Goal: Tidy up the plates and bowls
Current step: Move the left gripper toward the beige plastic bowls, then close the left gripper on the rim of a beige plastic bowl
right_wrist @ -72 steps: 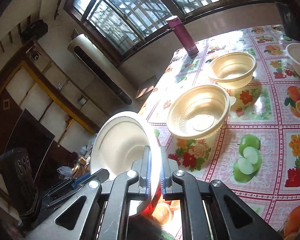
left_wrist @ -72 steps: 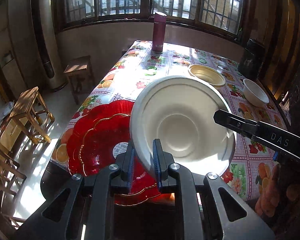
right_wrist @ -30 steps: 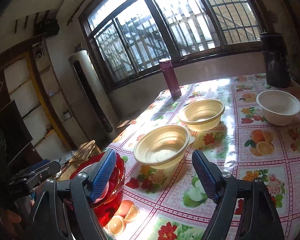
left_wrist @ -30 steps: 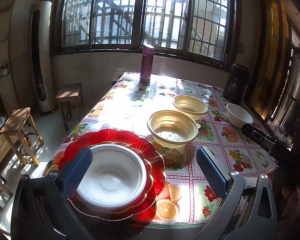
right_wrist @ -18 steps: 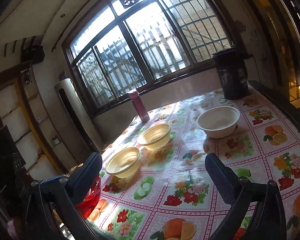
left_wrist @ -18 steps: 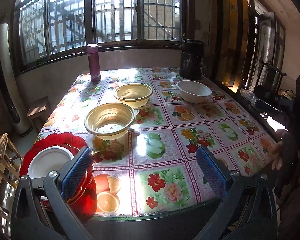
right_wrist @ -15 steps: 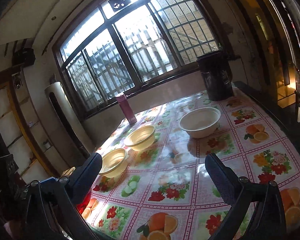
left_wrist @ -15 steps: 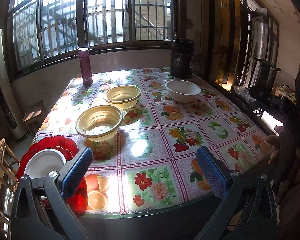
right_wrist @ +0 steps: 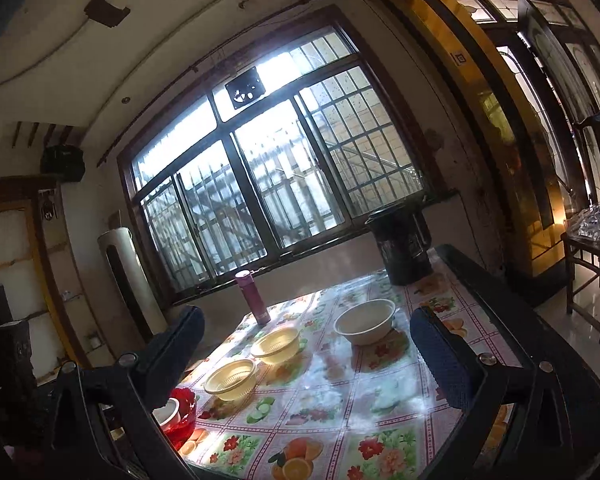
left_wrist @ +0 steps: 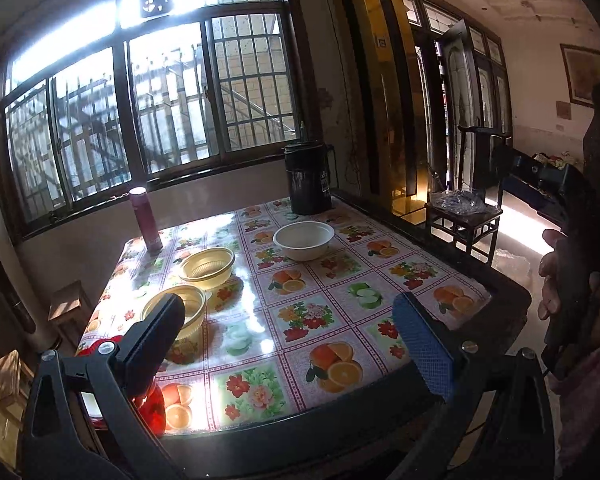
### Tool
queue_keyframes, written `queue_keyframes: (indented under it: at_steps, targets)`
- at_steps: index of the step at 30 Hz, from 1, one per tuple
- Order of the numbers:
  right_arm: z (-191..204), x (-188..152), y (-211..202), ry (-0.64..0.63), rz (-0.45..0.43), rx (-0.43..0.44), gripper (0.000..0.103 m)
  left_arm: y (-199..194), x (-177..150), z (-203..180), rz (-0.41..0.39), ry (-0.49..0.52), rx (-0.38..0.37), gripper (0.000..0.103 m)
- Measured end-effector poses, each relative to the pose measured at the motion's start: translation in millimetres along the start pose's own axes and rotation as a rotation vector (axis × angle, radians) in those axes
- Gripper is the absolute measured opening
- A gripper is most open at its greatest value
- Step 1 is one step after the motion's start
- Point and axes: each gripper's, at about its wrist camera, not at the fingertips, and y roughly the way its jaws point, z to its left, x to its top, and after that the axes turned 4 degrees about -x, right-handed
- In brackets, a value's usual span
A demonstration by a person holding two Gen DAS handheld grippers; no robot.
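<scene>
Both grippers empty, off the table's near edge.
Left gripper [left_wrist: 288,344] and right gripper [right_wrist: 304,360] gape wide, nothing between the pads. Red plate [right_wrist: 182,410] holding a white bowl [right_wrist: 168,410] at near-left corner; two yellow bowls [right_wrist: 231,380] along left edge; another white bowl [left_wrist: 304,240] toward far-right corner.

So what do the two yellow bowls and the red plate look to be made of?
Yellow bowls: likely thin plastic; pale, translucent in the sunlight, ribbed inside. Red plate: glass or clear hard plastic, can't tell which; it glows see-through red and looks glossy. The white bowl on it looks opaque, matte.
</scene>
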Motion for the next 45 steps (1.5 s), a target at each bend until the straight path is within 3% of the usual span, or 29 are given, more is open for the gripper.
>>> queue_keyframes:
  at_steps: [3,7,10,12,15,21,23,25,27,29,34,38,40,43,45]
  targets:
    - [29,31,-13,-0.101,-0.073,-0.012,0.103,-23,30,5,-0.061,0.023,-0.003,0.103]
    - [62,70,-20,-0.096,-0.168,0.084,0.103,-56,59,13,-0.203,0.113,0.142,0.103]
    - [83,90,-6,-0.089,-0.189,0.070,0.103,-72,82,26,-0.207,0.166,0.182,0.103]
    - [101,111,2,-0.100,-0.177,0.109,0.103,-86,105,36,-0.205,0.201,0.208,0.103]
    - [142,164,1,-0.163,-0.234,0.161,0.103,-127,150,53,-0.277,0.230,0.272,0.103]
    - [216,292,-45,-0.162,-0.416,0.376,0.103,-206,241,92,-0.397,0.192,0.373,0.103]
    - [234,314,-55,-0.165,-0.450,0.448,0.103,-220,251,108,-0.442,0.166,0.427,0.103]
    - [243,315,-50,-0.143,-0.431,0.531,0.103,-225,246,123,-0.493,0.125,0.441,0.103]
    - [247,294,-26,-0.106,-0.376,0.596,0.103,-216,222,139,-0.553,0.096,0.390,0.103]
    - [255,259,15,-0.108,-0.228,0.600,0.103,-188,198,154,-0.503,0.060,0.333,0.103]
    - [259,117,172,-0.003,0.427,0.645,0.103,-64,136,175,-0.104,-0.011,0.171,0.103]
    - [224,2,265,0.055,0.743,0.572,0.103,36,82,176,0.106,-0.036,0.134,0.103]
    - [180,-51,309,0.105,0.884,0.460,0.103,79,65,189,0.177,-0.096,0.091,0.103]
    - [114,-103,358,0.243,1.003,0.317,0.103,138,47,220,0.287,-0.214,0.083,0.103]
    - [81,-123,382,0.315,1.032,0.235,0.103,176,35,244,0.363,-0.269,0.094,0.103]
